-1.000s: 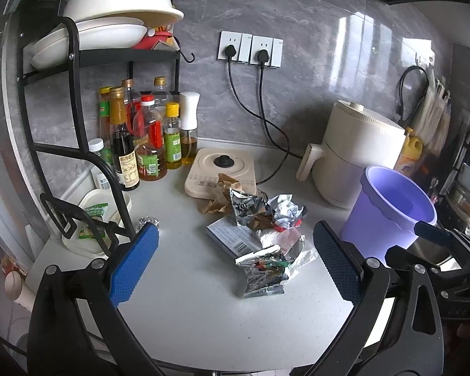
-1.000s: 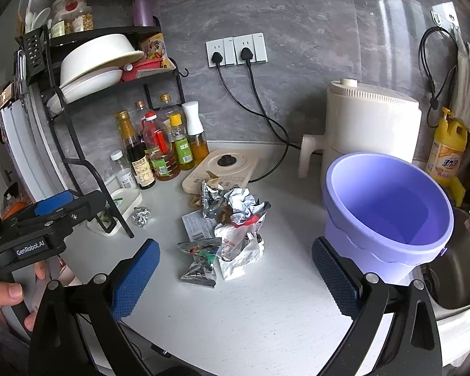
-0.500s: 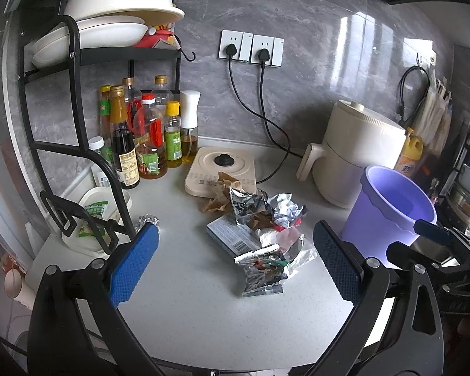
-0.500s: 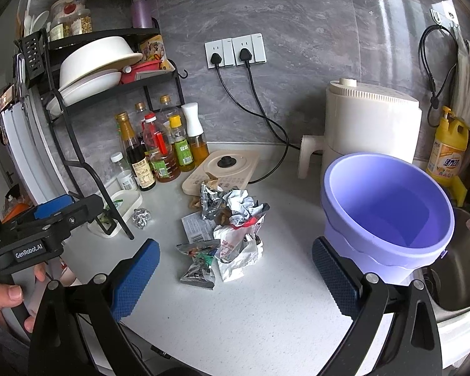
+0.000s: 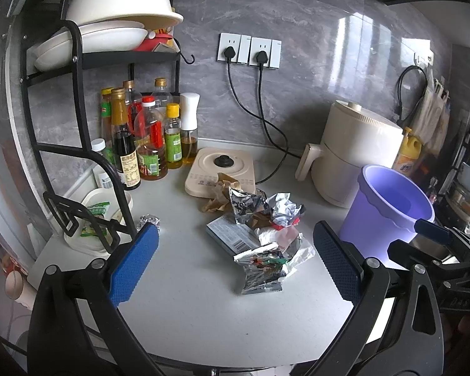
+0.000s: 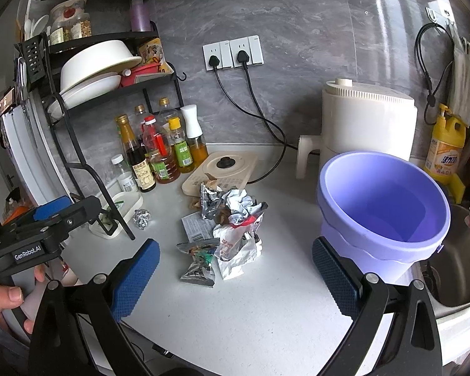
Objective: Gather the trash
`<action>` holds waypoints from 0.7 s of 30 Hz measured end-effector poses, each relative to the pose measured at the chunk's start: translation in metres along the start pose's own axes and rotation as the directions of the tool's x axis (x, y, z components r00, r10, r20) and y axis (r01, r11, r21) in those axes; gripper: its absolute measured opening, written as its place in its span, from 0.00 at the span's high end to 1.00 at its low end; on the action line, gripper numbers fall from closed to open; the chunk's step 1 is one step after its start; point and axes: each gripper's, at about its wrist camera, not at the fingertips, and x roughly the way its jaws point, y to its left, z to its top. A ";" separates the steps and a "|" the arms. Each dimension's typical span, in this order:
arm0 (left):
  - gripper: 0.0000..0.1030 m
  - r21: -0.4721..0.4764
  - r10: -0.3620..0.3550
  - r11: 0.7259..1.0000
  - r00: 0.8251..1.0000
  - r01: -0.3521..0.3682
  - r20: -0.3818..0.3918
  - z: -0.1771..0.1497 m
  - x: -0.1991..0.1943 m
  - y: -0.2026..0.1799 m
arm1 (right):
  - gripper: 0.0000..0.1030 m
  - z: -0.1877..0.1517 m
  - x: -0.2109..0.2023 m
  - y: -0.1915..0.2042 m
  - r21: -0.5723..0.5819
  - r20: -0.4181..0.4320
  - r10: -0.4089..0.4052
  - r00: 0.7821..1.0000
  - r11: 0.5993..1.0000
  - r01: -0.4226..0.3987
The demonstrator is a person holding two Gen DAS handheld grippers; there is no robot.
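Observation:
A heap of trash lies mid-counter: foil wrappers, crumpled paper, a flat packet and a brown scrap. It also shows in the right wrist view. A small foil ball lies apart to the left, by the rack; it also shows in the right wrist view. A purple bucket stands empty at the right. My left gripper is open and empty, short of the heap. My right gripper is open and empty, just in front of the heap.
A black dish rack with bowls stands at the left over several sauce bottles. A beige hob, a white appliance with cords, a yellow soap bottle and a sink are around.
Both grippers have shifted only slightly. The trash and the bucket have not moved.

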 end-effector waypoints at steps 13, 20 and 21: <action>0.05 0.008 0.023 1.000 1.000 -0.023 0.008 0.003 -0.011 0.006 | 0.07 -0.008 -0.009 0.002 0.023 0.019 -0.006 1.000 1.000 0.005; 0.05 0.004 0.007 1.000 1.000 -0.007 -0.009 0.001 -0.004 0.008 | 0.07 -0.008 -0.004 -0.002 0.038 -0.002 -0.028 1.000 0.999 0.028; 0.05 0.004 0.003 1.000 1.000 -0.003 -0.013 0.001 -0.002 0.007 | 0.07 -0.008 -0.003 -0.003 0.042 -0.005 -0.030 1.000 0.999 0.030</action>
